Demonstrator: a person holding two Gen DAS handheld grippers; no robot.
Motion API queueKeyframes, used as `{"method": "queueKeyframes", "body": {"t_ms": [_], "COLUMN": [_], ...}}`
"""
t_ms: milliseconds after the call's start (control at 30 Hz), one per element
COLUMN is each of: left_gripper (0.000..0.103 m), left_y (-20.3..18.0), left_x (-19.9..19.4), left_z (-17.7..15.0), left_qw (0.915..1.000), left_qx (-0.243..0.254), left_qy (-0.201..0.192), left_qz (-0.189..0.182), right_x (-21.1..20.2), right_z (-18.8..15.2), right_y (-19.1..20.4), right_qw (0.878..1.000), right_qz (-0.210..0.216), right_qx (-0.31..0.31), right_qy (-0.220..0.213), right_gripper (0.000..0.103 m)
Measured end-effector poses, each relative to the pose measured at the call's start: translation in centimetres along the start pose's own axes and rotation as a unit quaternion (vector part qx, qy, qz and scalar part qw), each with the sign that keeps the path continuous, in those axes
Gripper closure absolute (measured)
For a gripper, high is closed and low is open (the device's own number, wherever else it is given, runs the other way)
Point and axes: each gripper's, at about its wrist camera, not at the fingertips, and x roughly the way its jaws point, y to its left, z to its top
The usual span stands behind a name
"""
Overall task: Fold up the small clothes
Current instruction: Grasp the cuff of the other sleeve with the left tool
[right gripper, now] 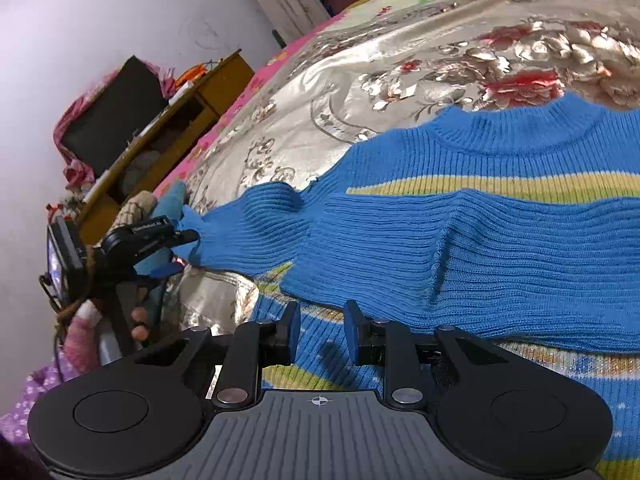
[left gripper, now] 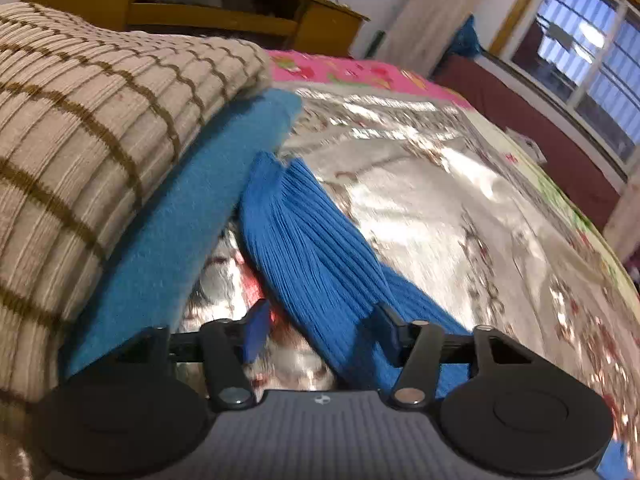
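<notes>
**Desk:** How far along is the fold?

**Photographer:** Early to midway, by the look of it. The blue ribbed-knit child's sweater with a yellow-green chest stripe (right gripper: 500, 216) lies flat on the shiny silver floral bedspread (right gripper: 360, 64), one sleeve (right gripper: 248, 236) drawn out toward nine o'clock; a second fold seems laid over the hem. Squaring-up appears left.

**Desk:** And the hands?

**Photographer:** The left gripper (left gripper: 320, 330), low over the bed, has its jaws spread, the sleeve cuff passing loosely between them, not pinched. The right gripper (right gripper: 322, 330) hovers at six o'clock of the sweater, jaws apart, holding nothing. A beige striped folded knit (left gripper: 92, 128) on teal fleece (left gripper: 188, 216) sits at ten o'clock.
</notes>
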Motion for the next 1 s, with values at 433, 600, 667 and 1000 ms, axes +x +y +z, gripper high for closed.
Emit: {"method": "queueKeyframes", "body": {"t_ms": [433,600,667,1000], "left_gripper": [0.092,0.093,0.093,0.075], "left_y": [-1.3,-6.6,-8.2,-1.6], "left_x": [-0.7,-3.0,-4.5,-3.7], "left_z": [1.0,-0.3,-1.1,1.1], "left_qw": [0.9966,0.9844,0.9786,0.9988], "left_qx": [-0.032,0.045,0.077,0.009], "left_qy": [0.0,0.016,0.014,-0.019], "left_qz": [-0.076,-0.169,-0.191,-0.043], "right_x": [-1.7,-3.2,-4.0,-3.6], "right_z": [0.0,0.3,0.4,-0.6], "right_y": [-0.7,-0.9,-1.1,-0.4], "right_qw": [1.0,0.999,0.999,0.999], "right_qz": [0.002,-0.005,-0.009,0.003], "right_qx": [0.018,0.019,0.022,0.014], "right_qy": [-0.023,-0.041,-0.047,-0.033], "right_gripper": [0.078,0.078,0.078,0.078]}}
